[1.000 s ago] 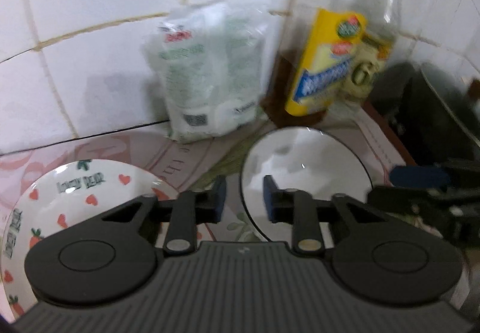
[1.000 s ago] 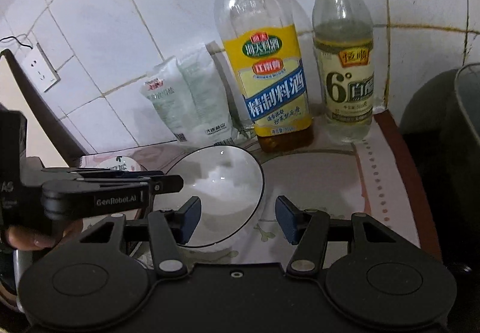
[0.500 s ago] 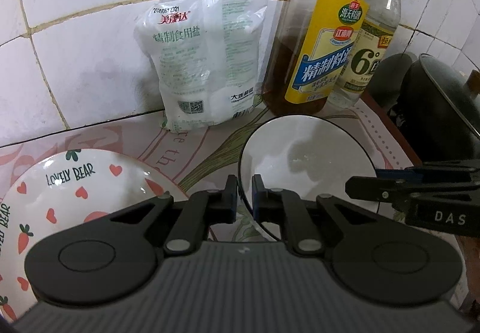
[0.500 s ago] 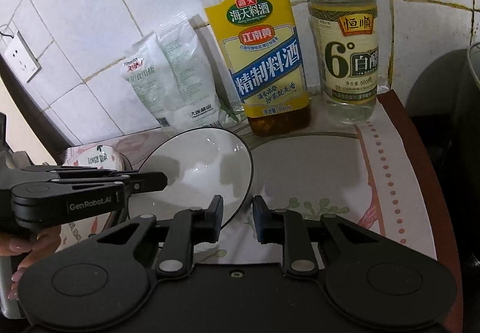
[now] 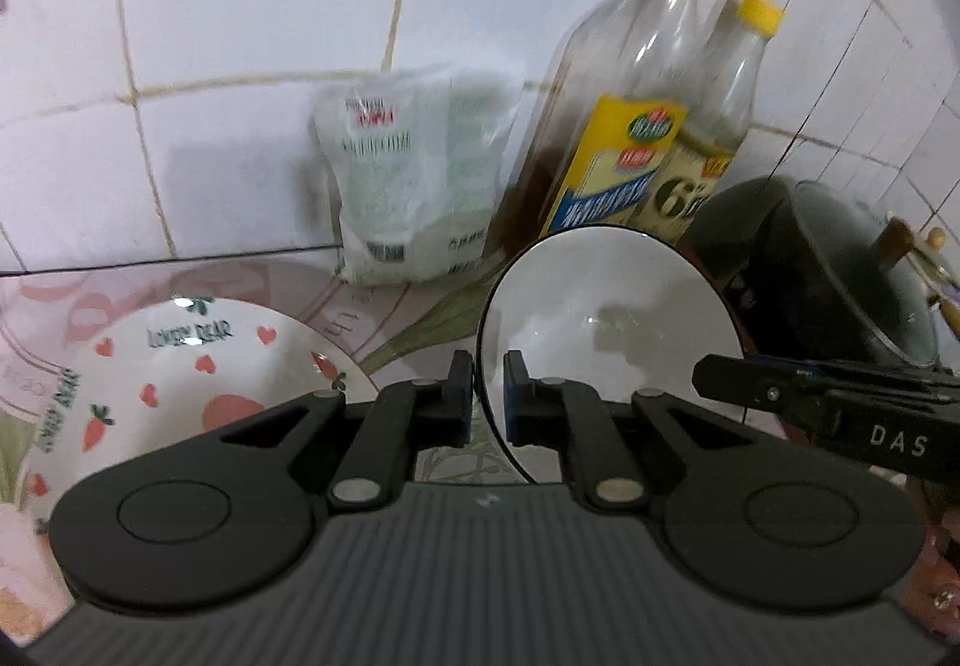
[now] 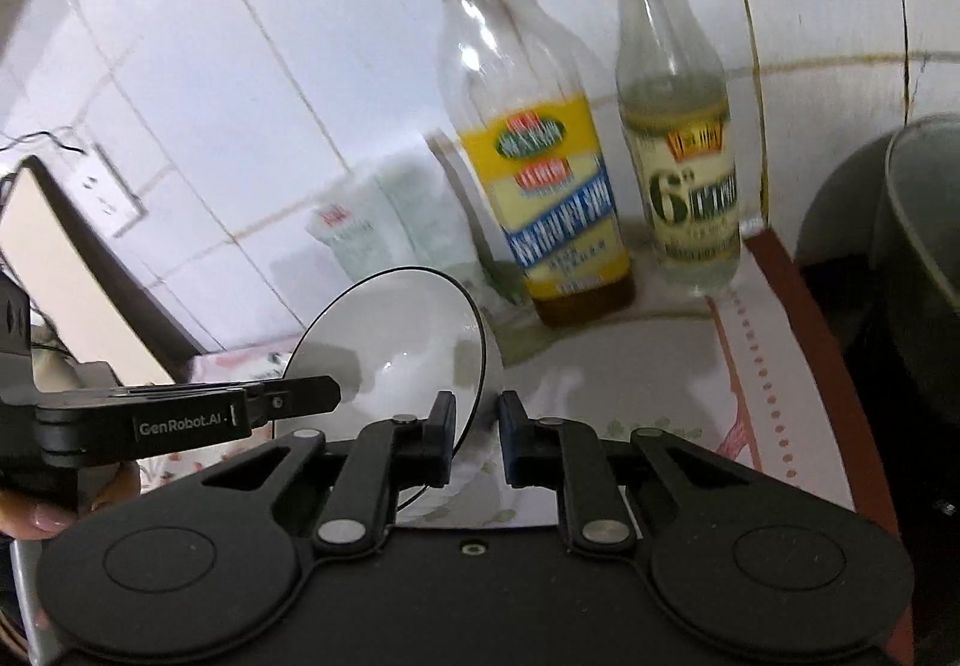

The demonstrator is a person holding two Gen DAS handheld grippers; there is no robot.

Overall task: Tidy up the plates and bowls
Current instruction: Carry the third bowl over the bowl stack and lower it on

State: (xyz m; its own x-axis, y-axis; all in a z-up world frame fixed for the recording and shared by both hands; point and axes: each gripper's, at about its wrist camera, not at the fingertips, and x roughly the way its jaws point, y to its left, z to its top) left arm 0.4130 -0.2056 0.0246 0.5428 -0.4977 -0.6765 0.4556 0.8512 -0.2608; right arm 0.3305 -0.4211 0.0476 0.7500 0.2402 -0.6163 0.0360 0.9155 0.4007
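Observation:
A white bowl with a thin black rim (image 5: 606, 318) is held off the counter by both grippers. My left gripper (image 5: 487, 402) is shut on the bowl's left rim. My right gripper (image 6: 475, 438) is shut on the bowl's right rim (image 6: 396, 342), and the bowl tilts. A white plate with hearts, carrots and the words "LOVELY BEAR" (image 5: 180, 372) lies on the counter to the left of the bowl. The right gripper's side shows at the right of the left wrist view (image 5: 828, 402).
A salt bag (image 5: 414, 192), a cooking wine bottle (image 5: 606, 138) and a vinegar bottle (image 5: 708, 150) stand against the tiled wall behind. A dark pot with a lid (image 5: 840, 276) stands at the right. A patterned mat (image 6: 648, 366) covers the counter.
Both grippers closed onto the bowl's rim, then lifted it off the counter. The bowl now tilts and sits higher against the bottles. The plate has not moved.

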